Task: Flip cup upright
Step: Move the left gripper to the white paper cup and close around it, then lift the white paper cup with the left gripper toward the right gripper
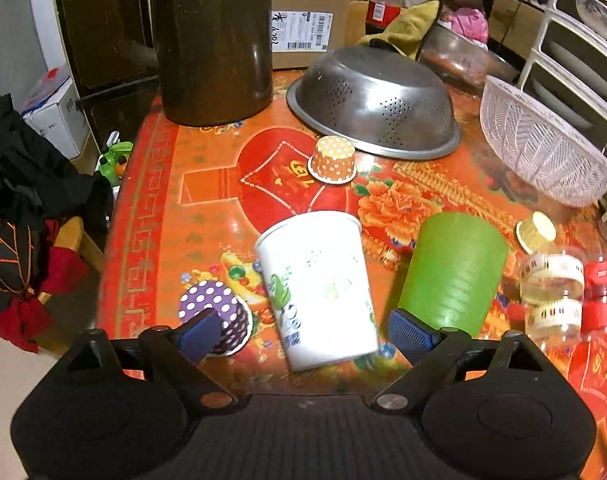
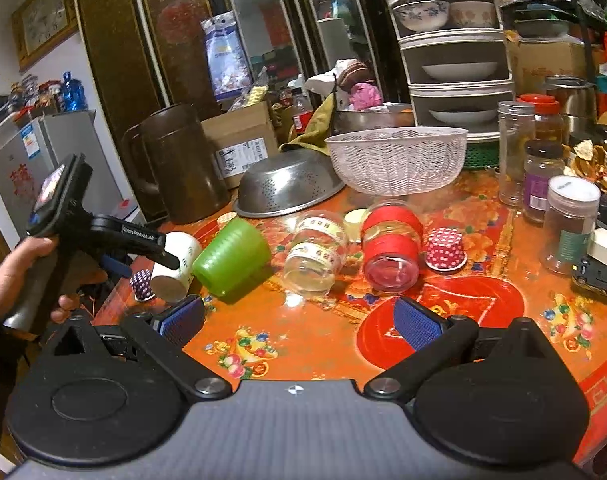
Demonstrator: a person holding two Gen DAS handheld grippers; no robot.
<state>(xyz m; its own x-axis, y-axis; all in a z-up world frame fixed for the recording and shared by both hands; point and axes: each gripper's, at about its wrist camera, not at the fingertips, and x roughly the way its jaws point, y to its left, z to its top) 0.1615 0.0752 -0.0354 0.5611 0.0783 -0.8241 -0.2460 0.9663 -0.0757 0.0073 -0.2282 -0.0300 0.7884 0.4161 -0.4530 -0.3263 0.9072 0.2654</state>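
Left gripper [image 1: 305,334] spread wide around the tipped white paper cup [image 1: 317,286], green plastic cup [image 1: 455,272] at 3 o'clock; right gripper [image 2: 299,322] wide, empty.

The left gripper [image 2: 115,240] reads "GenRobot.AI" — the cardboard box [image 1: 303,20] label (handwritten) shows "2001".

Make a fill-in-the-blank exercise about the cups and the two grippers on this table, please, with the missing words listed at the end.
1. The white paper cup lies between the open fingers of the ____ gripper.
2. Beside it, the ____ plastic cup is tipped on its side.
3. The metal colander rests ____ on the table.
4. The right gripper is open and holds ____.

Missing words: left; green; upside down; nothing
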